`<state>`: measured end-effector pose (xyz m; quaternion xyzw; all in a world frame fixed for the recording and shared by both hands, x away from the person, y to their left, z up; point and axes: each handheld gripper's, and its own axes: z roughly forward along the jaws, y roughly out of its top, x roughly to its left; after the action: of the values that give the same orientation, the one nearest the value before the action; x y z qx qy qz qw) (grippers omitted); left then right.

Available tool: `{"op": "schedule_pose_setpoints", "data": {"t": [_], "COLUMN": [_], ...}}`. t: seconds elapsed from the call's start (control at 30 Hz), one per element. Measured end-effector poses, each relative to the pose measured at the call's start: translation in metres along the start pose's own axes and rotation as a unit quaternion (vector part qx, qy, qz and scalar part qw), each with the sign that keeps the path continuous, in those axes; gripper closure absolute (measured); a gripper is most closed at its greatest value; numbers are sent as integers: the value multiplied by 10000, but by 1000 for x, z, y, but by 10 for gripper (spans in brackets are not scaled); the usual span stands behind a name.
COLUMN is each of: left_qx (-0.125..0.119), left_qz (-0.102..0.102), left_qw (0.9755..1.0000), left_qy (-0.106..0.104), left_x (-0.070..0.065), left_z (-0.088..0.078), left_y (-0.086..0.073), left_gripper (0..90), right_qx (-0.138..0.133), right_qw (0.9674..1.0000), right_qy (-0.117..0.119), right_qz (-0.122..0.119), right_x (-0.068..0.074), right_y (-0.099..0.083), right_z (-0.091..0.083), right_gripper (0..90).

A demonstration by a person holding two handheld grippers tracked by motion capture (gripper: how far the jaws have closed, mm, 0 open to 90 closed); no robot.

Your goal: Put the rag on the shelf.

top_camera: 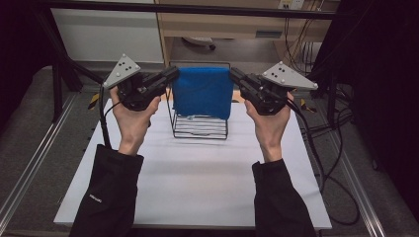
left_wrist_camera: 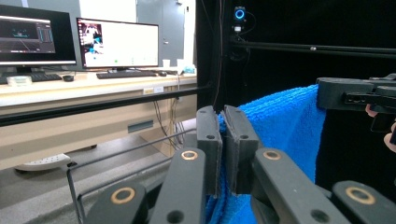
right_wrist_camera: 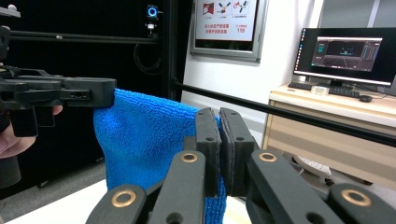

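Blue towel (top_camera: 203, 93) stretched between left gripper (top_camera: 170, 78) at 9 o'clock and right gripper (top_camera: 236, 76) at 3 o'clock, both jaws clamped on its top corners, above the wire rack (top_camera: 200, 129).

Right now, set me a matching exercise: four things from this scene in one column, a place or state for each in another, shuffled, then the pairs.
Things:
1. towel
2. wire rack
3. left gripper
4. right gripper

Places or states:
A. stands on the white table
B. shut on the towel's right top corner
C. hangs stretched between both grippers
D. shut on the towel's left top corner

Pairs: 1-C, 2-A, 3-D, 4-B
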<state>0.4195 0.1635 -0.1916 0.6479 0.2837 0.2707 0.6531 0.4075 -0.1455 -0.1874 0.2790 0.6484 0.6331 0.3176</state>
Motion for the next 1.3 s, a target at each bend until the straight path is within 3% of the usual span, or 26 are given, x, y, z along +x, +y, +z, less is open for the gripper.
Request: {"op": "schedule_pose_setpoints", "data": {"t": [0.67,1.0,1.17,1.3], "left_qx": [-367,-319,-277,-260], "left_qz": [106,190,44,71], "left_qw": [9992,9986,9988,9986], "left_qy": [151,365,396,451], "left_x": [12,28,38,43], "left_z": [11,27,36,42], "left_y": [39,47,47,48], "left_gripper": [855,855,855,855], "right_qx": [-234,-243,-232,-179], "right_qw": [9996,9995,9995,9996], "right_qy": [-123,-166,-194,-223], "right_qz": [-106,-58,-53,-61], "right_x": [-12,-23,-29,-34], "right_y": [41,45,46,46], "right_z": [24,45,56,64], "right_gripper": [873,873,873,873]}}
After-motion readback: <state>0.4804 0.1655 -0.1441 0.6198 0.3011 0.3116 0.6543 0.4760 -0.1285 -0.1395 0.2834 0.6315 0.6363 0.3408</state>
